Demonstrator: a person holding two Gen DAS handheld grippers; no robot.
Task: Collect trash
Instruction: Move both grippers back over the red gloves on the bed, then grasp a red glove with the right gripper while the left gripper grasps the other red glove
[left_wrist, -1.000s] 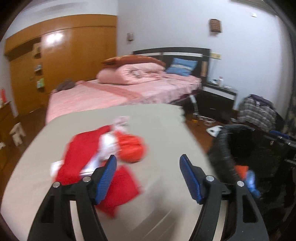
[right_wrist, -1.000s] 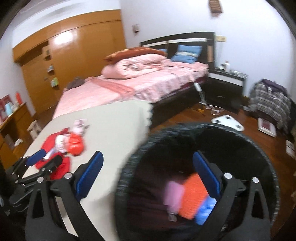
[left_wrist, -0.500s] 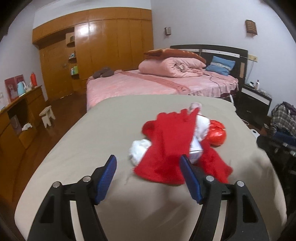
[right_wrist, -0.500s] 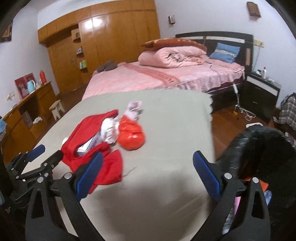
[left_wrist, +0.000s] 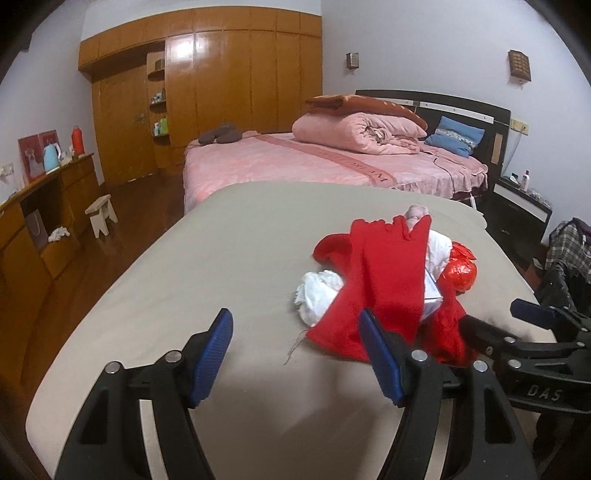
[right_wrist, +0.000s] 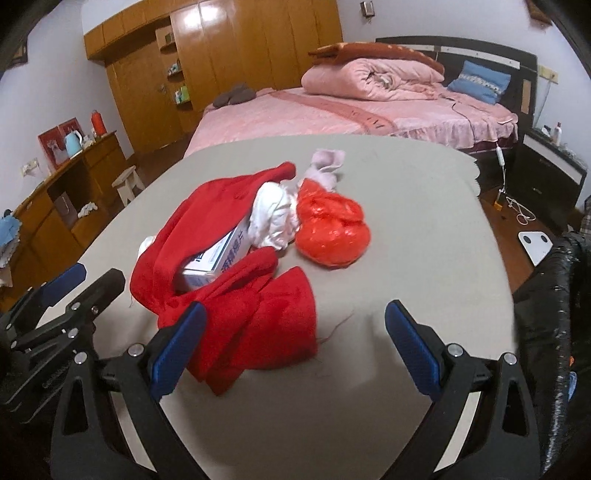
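A heap of trash lies on the beige table (right_wrist: 424, 240): red cloth (right_wrist: 251, 306), a white box (right_wrist: 218, 258) tucked under it, crumpled white paper (right_wrist: 273, 218), a red plastic bag (right_wrist: 332, 232) and a pink wad (right_wrist: 327, 162). My right gripper (right_wrist: 295, 332) is open just short of the cloth's near edge. In the left wrist view the red cloth (left_wrist: 380, 280), white paper (left_wrist: 317, 291) and red bag (left_wrist: 458, 269) sit ahead to the right. My left gripper (left_wrist: 295, 350) is open and empty. The right gripper (left_wrist: 502, 321) reaches in from the right.
A black-lined trash bin (right_wrist: 554, 295) stands off the table's right side. Behind the table is a pink bed (left_wrist: 332, 162) with a rolled quilt. A wooden wardrobe (left_wrist: 229, 88), a low cabinet (left_wrist: 48, 206) and a small stool (left_wrist: 101, 212) line the left.
Both views have swung left from the trash bin to the heap on the table. The bin has slid to the right edge, and the right gripper now shows in the left view.
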